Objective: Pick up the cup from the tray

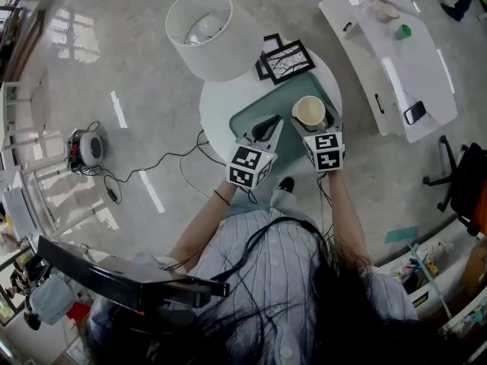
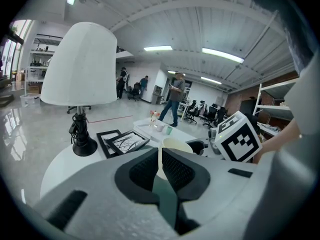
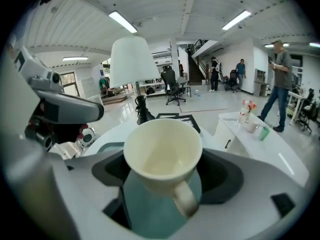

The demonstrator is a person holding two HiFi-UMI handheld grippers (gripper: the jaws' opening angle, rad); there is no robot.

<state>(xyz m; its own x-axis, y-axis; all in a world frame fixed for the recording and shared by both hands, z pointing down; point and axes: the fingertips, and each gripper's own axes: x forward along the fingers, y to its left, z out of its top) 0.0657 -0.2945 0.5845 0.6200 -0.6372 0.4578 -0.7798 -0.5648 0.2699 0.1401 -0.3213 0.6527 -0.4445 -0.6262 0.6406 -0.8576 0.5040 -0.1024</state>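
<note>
Two grippers hang over the round white tabletop [image 1: 221,112] in the head view: the left gripper [image 1: 266,126] sits low above the teal tray [image 1: 255,116], and the right gripper [image 1: 312,124] is at the tray's right end, right at the cream cup [image 1: 310,112], whose open mouth faces the camera. Behind the tray stand a lamp [image 1: 199,33] and picture frames [image 1: 287,61], apart from both grippers. Over to the left gripper view: its fingers [image 2: 182,171] are pressed almost together, just a sliver of gap and nothing in it, and the cup peeks over them just beyond. Now the right gripper view, the one that matters: the cup sits square between the fingers [image 3: 107,171] with its handle pointing back at the camera and a pad against its wall on each side, so that's a grip on the body. Whether the base is off the tray I can't quite tell; teal shows directly beneath it. The cup is empty, bare cream inside, and nothing else shows on the tray. My read is glazed ceramic: rigid, slick, easy to chip, fairly light. It wants holding across the body below the rim, handle left free, with a firm, steady squeeze.
</note>
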